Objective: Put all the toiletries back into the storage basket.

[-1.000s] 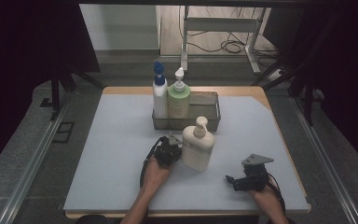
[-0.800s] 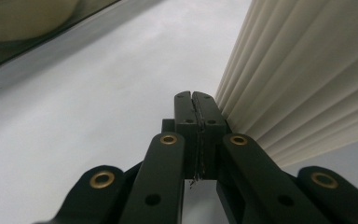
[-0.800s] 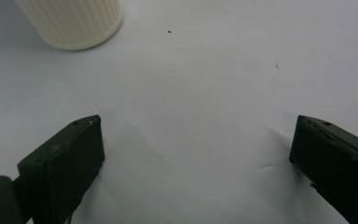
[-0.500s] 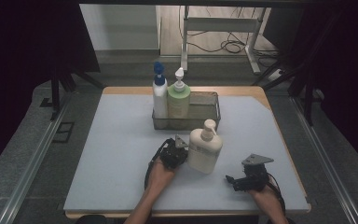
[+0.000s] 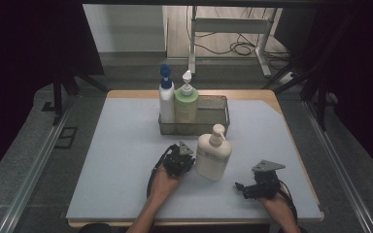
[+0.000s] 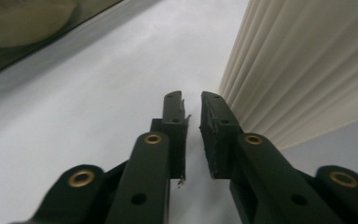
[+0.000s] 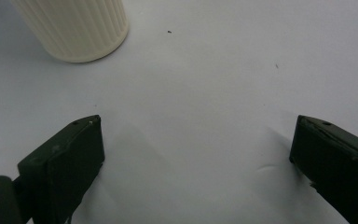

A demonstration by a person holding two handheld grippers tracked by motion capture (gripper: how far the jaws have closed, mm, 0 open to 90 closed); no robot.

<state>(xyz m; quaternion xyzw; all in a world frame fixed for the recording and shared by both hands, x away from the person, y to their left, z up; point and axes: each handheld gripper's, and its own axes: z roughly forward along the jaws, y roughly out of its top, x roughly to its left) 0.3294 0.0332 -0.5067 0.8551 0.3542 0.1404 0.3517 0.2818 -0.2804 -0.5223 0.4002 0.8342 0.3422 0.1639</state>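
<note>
Cream ribbed pump bottle [image 5: 213, 156] upright near the table's [image 5: 107, 160] front edge, just right of the left gripper [image 5: 187, 164], whose jaws have just been opening: narrow gap, nothing between. Right gripper [image 5: 239, 186], wide open and empty, lies well apart toward the front right corner.

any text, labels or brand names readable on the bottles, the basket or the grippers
None can be read.
Cream pump bottle: plain ribbed wall, no label showing.
Green pump bottle: no print legible, too small to tell.
White bottle with blue cap: the same.
Wire basket and both hand-held grippers: no markings seen.
</note>
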